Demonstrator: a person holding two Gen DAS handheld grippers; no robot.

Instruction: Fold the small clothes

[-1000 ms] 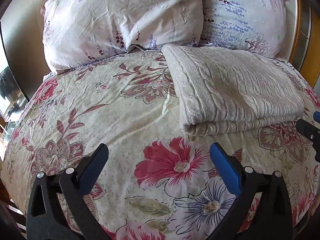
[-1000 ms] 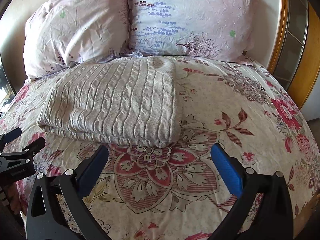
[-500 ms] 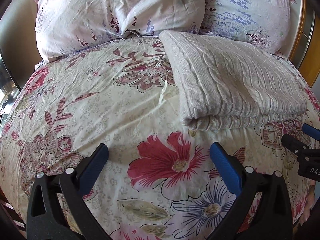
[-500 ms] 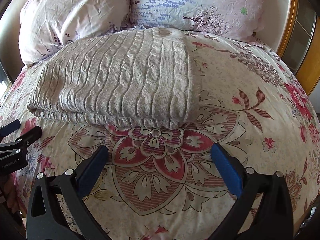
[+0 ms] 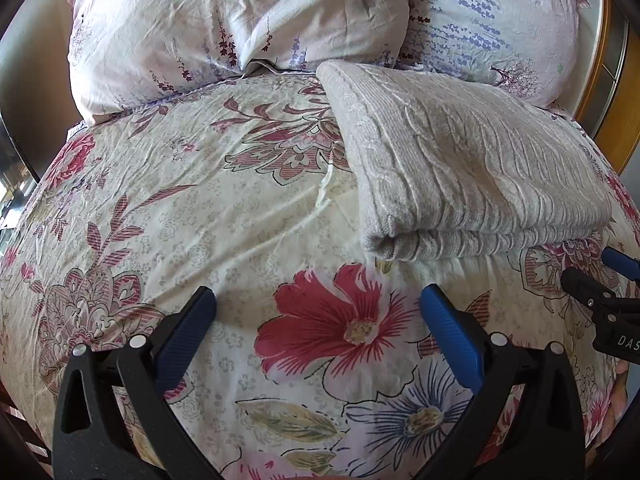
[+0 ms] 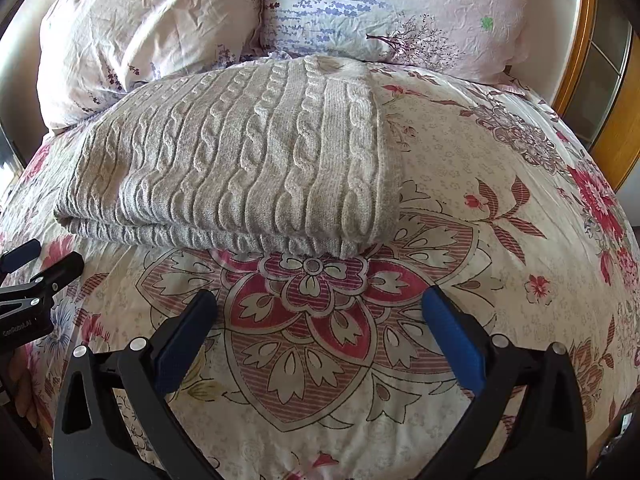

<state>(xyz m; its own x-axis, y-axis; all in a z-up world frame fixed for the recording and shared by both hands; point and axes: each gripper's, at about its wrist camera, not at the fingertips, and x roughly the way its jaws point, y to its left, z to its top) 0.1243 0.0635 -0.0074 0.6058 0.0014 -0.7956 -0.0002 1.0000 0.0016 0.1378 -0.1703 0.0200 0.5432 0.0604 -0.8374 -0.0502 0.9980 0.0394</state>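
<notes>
A folded grey cable-knit sweater [image 6: 236, 160] lies on a floral bed [image 6: 480, 208], near the pillows [image 6: 360, 4] (at the head edge). Left gripper [image 5: 318, 308] and right gripper [image 6: 319, 308] hover before it, jaws spread wide, empty.

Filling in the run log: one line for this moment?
left gripper open | right gripper open | knit sweater folded on bedspread | untouched

Folded beige cable-knit sweater [image 6: 240, 160] centre-left on floral bedspread [image 6: 480, 240]; two pillows [image 6: 380, 8] above; right gripper [image 6: 316, 316] fingers spread, empty, bottom.
</notes>
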